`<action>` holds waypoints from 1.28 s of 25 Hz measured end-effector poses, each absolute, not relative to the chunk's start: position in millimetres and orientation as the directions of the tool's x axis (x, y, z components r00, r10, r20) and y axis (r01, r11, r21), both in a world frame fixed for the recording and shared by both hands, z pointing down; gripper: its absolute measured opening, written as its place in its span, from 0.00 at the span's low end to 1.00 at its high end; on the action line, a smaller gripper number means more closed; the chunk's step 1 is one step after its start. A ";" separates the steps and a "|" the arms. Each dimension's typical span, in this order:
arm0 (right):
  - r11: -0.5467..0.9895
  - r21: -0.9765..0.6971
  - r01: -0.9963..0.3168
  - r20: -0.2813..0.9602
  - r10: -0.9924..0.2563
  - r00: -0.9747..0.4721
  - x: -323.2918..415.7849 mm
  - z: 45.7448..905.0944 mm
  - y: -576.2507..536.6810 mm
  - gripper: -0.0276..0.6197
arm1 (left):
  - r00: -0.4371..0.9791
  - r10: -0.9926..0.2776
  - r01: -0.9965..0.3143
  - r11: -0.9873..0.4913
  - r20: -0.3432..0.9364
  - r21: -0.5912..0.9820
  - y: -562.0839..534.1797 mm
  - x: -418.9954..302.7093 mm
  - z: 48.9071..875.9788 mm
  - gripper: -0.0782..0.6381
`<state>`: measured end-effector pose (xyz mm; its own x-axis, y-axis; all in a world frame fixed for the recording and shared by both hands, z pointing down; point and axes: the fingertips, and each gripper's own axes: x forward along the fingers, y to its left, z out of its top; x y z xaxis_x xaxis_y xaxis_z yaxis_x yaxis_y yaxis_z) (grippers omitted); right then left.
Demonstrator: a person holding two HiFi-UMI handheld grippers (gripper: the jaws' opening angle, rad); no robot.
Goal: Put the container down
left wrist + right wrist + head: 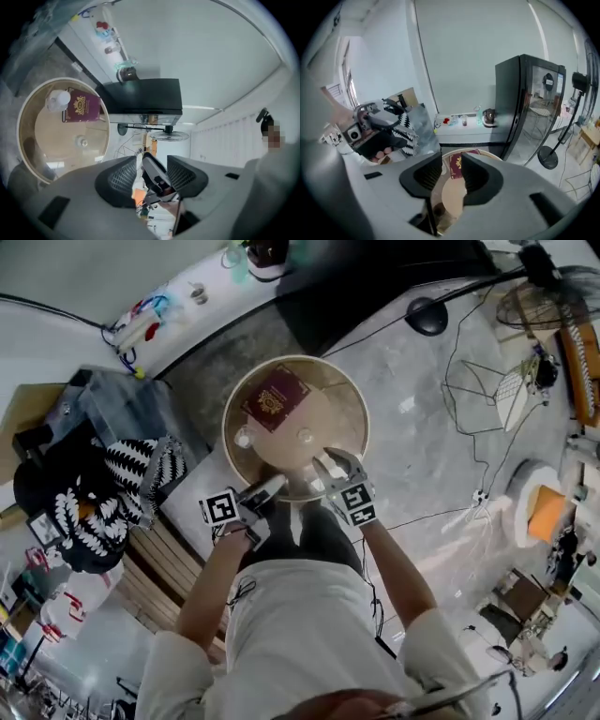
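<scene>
Where the person stood looking down, the container point(336, 416), a round tan tub, sat upright below the two grippers. Its open mouth faced straight up at the head camera, and being round, it showed no long axis of its own. On the far half of its bottom lay a maroon passport point(277, 397), flat and cover up, its long side running from lower left to upper right in the head view. The left gripper point(272, 488) hovered at the near rim with its jaws well apart. In its own view the container stood off to their left, not between them. The right gripper point(333, 465) hung over the near rim too, its jaws at a narrow gap that pressed on nothing. The passport and the container's bottom showed through that gap.
</scene>
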<state>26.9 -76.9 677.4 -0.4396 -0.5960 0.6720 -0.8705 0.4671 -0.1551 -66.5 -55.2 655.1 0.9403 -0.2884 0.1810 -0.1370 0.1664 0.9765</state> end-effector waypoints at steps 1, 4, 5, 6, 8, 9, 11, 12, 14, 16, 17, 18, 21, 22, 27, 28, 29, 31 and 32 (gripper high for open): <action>0.457 -0.168 -0.873 0.660 -0.605 -0.444 26.4 661.7 -74.0 0.22 | 0.946 -0.281 -0.135 0.107 0.160 0.985 -56.1 -66.2 640.5 0.38; 0.456 -0.170 -0.874 0.635 -0.628 -0.451 26.0 620.3 -65.0 0.18 | 0.950 -0.278 -0.151 -0.008 0.143 0.988 -58.3 -68.7 603.9 0.32; 0.460 -0.166 -0.872 0.627 -0.634 -0.453 25.2 608.3 -61.4 0.16 | 0.949 -0.282 -0.160 -0.033 0.144 0.987 -57.8 -70.6 593.9 0.30; 0.465 -0.162 -0.870 0.621 -0.638 -0.456 24.0 597.3 -56.7 0.16 | 0.947 -0.288 -0.169 -0.057 0.146 0.984 -56.5 -72.9 584.7 0.29; 0.479 -0.156 -0.864 0.610 -0.641 -0.465 22.3 577.7 -46.6 0.15 | 0.941 -0.299 -0.200 -0.110 0.160 0.974 -52.0 -77.2 570.5 0.28; 0.487 -0.153 -0.860 0.605 -0.643 -0.471 22.4 568.6 -42.3 0.14 | 0.936 -0.306 -0.226 -0.141 0.174 0.964 -50.0 -78.9 565.2 0.27; 0.502 -0.149 -0.852 0.591 -0.646 -0.484 24.8 550.8 -33.9 0.13 | 0.926 -0.318 -0.272 -0.199 0.200 0.942 -44.2 -78.4 552.5 0.24; 0.508 -0.149 -0.848 0.583 -0.647 -0.491 26.9 541.9 -29.8 0.13 | 0.923 -0.325 -0.285 -0.221 0.205 0.933 -40.0 -76.2 544.6 0.23; 0.521 -0.152 -0.840 0.564 -0.652 -0.507 33.1 524.7 -24.6 0.11 | 0.915 -0.345 -0.308 -0.262 0.210 0.915 -32.6 -70.3 529.8 0.21; 0.539 -0.155 -0.828 0.540 -0.656 -0.528 41.7 509.2 -23.0 0.09 | 0.900 -0.378 -0.339 -0.296 0.216 0.893 -28.3 -63.3 518.9 0.19; 0.549 -0.157 -0.821 0.529 -0.656 -0.539 47.0 502.3 -21.8 0.08 | 0.891 -0.397 -0.354 -0.309 0.218 0.883 -26.4 -59.1 514.3 0.18; 0.559 -0.159 -0.814 0.519 -0.654 -0.550 52.8 496.2 -19.7 0.07 | 0.882 -0.417 -0.368 -0.317 0.220 0.874 -24.3 -54.7 509.8 0.17; 0.586 -0.163 -0.793 0.504 -0.642 -0.578 70.6 483.6 -8.8 0.06 | 0.852 -0.471 -0.410 -0.332 0.227 0.849 -14.8 -41.8 496.0 0.16; 0.596 -0.165 -0.786 0.500 -0.636 -0.588 76.5 480.2 -4.1 0.05 | 0.843 -0.486 -0.425 -0.339 0.230 0.839 -10.3 -37.8 491.4 0.15; 0.644 -0.169 -0.746 0.477 -0.609 -0.634 114.4 466.4 17.2 0.04 | 0.806 -0.550 -0.472 -0.374 0.219 0.799 15.2 -11.9 467.4 0.15; 0.652 -0.172 -0.739 0.471 -0.604 -0.643 122.5 464.4 20.5 0.04 | 0.797 -0.565 -0.480 -0.375 0.215 0.793 20.7 -7.5 464.5 0.15; 0.658 -0.176 -0.732 0.464 -0.601 -0.651 130.1 462.6 24.1 0.04 | 0.786 -0.580 -0.489 -0.374 0.213 0.788 26.8 -3.8 462.4 0.15; 0.669 -0.179 -0.722 0.456 -0.594 -0.663 144.7 459.4 31.6 0.04 | 0.764 -0.610 -0.510 -0.370 0.211 0.777 39.5 2.3 460.0 0.15; 0.675 -0.177 -0.716 0.454 -0.589 -0.668 151.8 457.9 35.3 0.04 | 0.752 -0.626 -0.520 -0.367 0.208 0.771 45.5 5.2 458.8 0.15</action>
